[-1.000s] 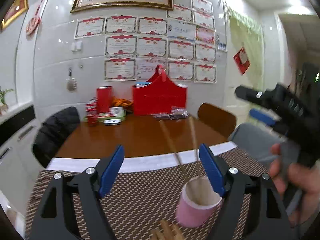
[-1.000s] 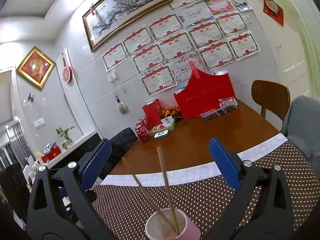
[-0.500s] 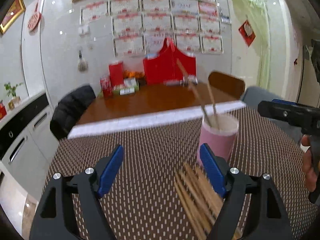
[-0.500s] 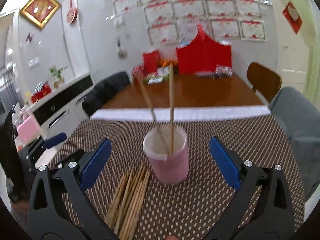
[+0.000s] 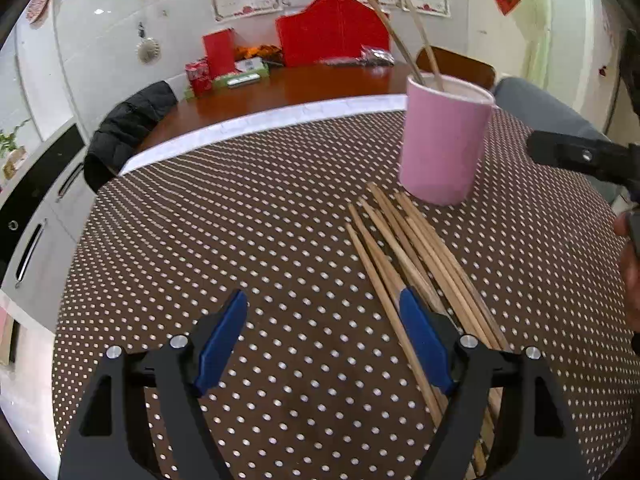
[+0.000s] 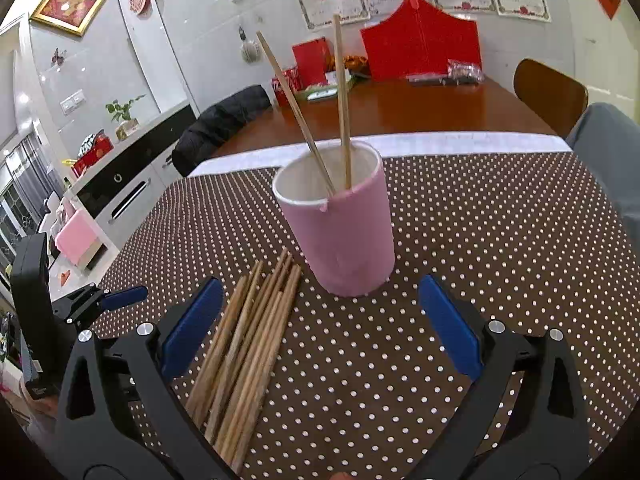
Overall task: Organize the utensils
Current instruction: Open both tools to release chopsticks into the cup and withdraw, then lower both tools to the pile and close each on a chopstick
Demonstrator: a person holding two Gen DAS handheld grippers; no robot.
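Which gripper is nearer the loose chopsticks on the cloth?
Left. The left gripper has one finger over the chopsticks; the right gripper hangs beside them, facing the pink cup.

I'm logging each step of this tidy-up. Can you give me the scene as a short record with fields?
surface: dotted cloth
cup: pink, upright, two chopsticks inside
loose chopsticks: bundle flat on the cloth, beside the cup
left tongs: open, nothing held, right pad over the bundle
right tongs: open, nothing held, aimed at the cup
done so far: two chopsticks in the cup, the bundle still out
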